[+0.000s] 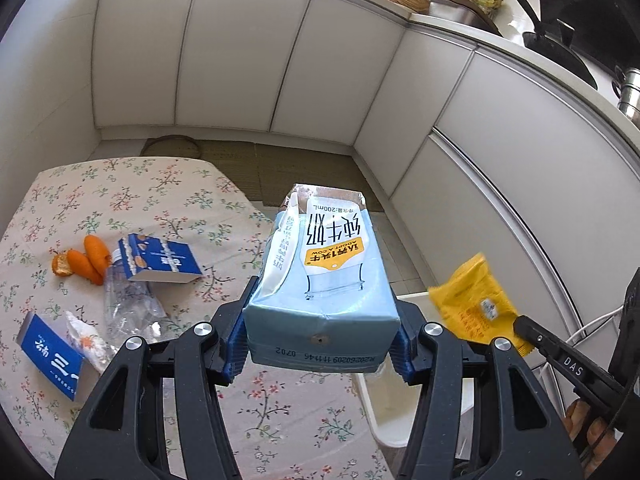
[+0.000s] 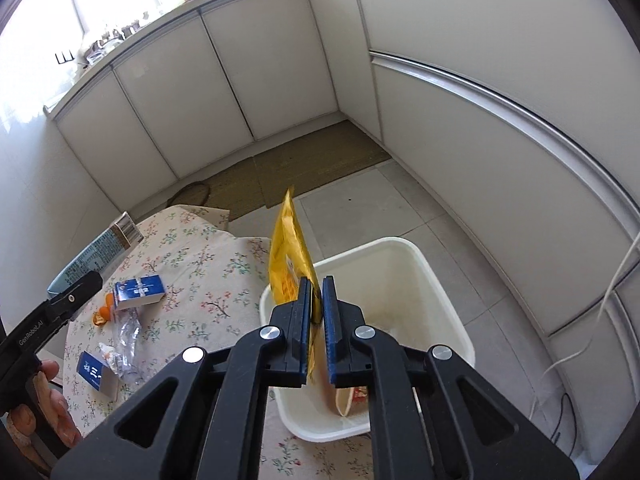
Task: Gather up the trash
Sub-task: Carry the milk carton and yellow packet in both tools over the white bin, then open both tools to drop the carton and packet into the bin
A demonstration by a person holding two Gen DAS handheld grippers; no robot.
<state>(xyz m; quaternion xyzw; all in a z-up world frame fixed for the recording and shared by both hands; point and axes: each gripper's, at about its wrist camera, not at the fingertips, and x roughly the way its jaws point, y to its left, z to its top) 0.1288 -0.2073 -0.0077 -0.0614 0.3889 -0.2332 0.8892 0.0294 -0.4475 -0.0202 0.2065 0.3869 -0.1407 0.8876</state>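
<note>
My left gripper is shut on the bottom end of a light blue milk carton, held up over the edge of the floral table. To its right, my right gripper pinches a yellow wrapper. In the right wrist view the yellow wrapper stands upright between the nearly closed pads of my right gripper, above the white bin. The left gripper and its milk carton show at the left edge.
On the table lie orange peels, two blue boxes, a crushed clear bottle and a small wrapper. The bin holds some tan scrap. White cabinets, a floor mat and a white cable surround it.
</note>
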